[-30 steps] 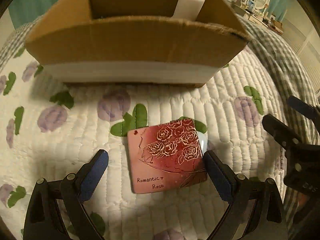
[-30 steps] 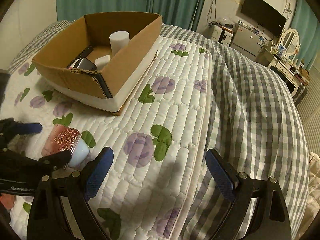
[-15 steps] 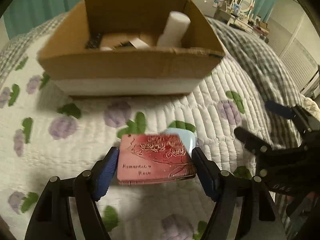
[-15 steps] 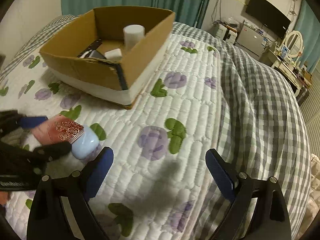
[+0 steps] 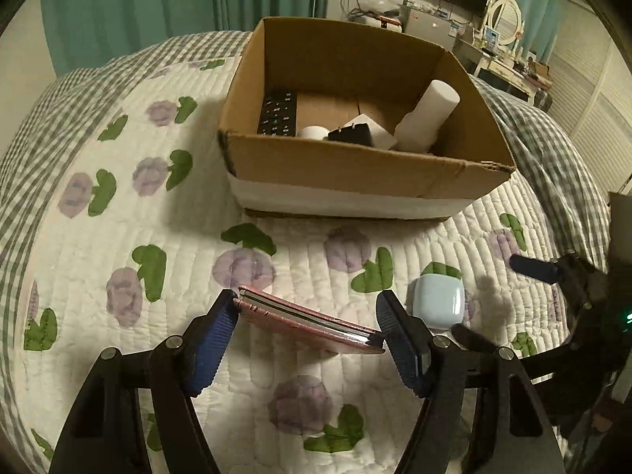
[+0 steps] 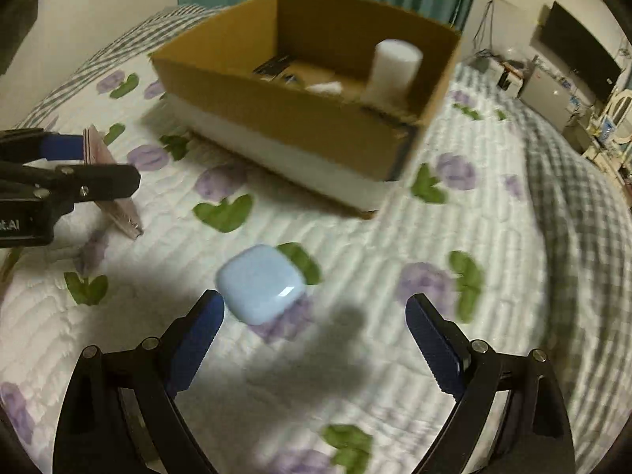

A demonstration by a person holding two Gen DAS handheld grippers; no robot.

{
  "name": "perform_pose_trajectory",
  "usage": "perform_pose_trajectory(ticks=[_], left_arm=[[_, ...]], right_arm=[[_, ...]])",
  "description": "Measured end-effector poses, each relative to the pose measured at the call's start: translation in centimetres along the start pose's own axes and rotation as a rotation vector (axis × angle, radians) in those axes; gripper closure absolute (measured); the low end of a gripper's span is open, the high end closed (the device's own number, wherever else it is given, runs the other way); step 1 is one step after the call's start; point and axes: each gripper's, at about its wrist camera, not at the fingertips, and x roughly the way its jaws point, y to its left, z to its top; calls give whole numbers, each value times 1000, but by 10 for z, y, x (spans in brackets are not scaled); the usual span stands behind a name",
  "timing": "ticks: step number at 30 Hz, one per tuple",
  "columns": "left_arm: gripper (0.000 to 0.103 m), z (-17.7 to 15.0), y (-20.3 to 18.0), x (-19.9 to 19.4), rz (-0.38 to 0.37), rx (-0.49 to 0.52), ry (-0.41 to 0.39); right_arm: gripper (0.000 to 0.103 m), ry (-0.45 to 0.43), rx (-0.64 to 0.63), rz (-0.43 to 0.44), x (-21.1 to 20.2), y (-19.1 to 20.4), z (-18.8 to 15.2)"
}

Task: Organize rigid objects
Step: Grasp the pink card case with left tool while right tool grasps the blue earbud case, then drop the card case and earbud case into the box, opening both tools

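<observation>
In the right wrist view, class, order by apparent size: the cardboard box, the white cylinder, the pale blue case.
1. cardboard box, by far the largest.
2. and 3. pale blue case and white cylinder look similar; the case lies much nearer the camera, so I won't rank them.

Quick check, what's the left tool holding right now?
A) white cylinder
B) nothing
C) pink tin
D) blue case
C: the left tool is shut on the pink tin, gripped at its two ends and lifted off the quilt; the blue case lies on the quilt before the open right tool, and the white cylinder is in the box.
</observation>
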Motion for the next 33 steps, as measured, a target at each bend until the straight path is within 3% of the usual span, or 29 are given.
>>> perform_pose_trajectory(ticks=[4, 6, 9, 10, 16, 21, 33], left_arm=[[30, -2, 1, -1, -8, 13, -8], [30, -2, -1, -3, -8, 33, -14], [30, -2, 0, -5, -12, 37, -14], [30, -1, 1, -5, -14, 36, -14], [30, 4, 4, -20, -29, 37, -37], [30, 17, 8, -46, -42, 38, -98], [30, 86, 5, -113, -53, 99, -277]], right_arm=[[10, 14, 9, 25, 17, 15, 4], [16, 13, 8, 30, 24, 21, 8], [34, 49, -6, 32, 36, 29, 11], [45, 52, -9, 13, 37, 31, 11], [45, 0, -10, -45, 14, 31, 13], [45, -52, 35, -79, -27, 14, 33], [45, -210, 110, -111, -111, 8, 93]])
